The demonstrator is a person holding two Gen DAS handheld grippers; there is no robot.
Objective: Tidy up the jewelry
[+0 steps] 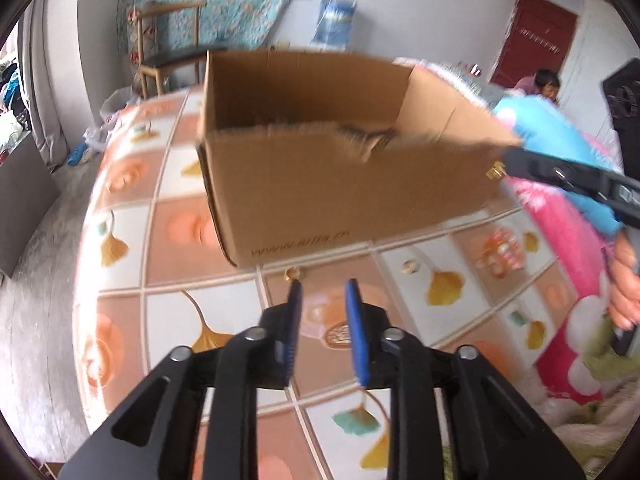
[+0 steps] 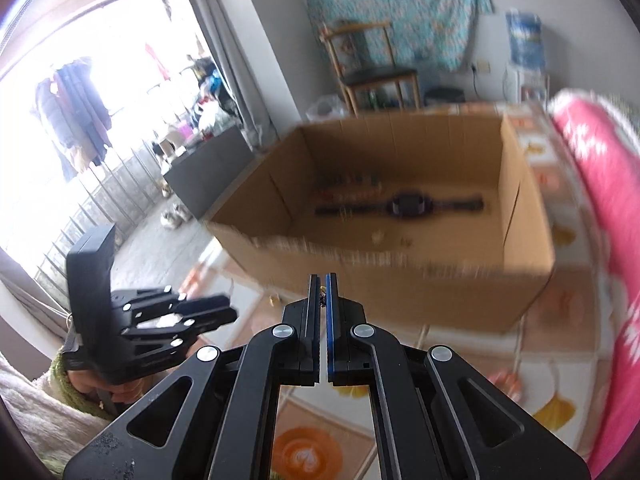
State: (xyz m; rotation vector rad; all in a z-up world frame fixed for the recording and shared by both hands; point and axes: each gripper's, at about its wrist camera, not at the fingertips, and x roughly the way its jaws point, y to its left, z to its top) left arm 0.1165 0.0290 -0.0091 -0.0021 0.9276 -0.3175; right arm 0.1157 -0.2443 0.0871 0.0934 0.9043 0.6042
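An open cardboard box point(image 1: 340, 184) stands on the patterned table. Inside it lie a black watch point(image 2: 404, 204) and a blurred string of coloured beads point(image 2: 348, 184). My left gripper point(image 1: 323, 286) hovers in front of the box, open, with nothing between its blue pads. A small gold piece point(image 1: 295, 274) lies on the table just beyond its left fingertip. My right gripper point(image 2: 322, 280) is shut on a tiny gold and dark jewelry piece point(image 2: 322, 297). In the left wrist view the right gripper point(image 1: 506, 160) reaches in from the right, with the gold piece point(image 1: 496, 169) at its tip, beside the box's right corner.
The table point(image 1: 192, 224) carries an orange and white leaf-print cover. A pink blanket point(image 1: 560, 232) is piled along its right side. A wooden chair point(image 2: 372, 68) and a water bottle point(image 1: 334, 20) stand by the far wall. A person sits at the back right by a red door.
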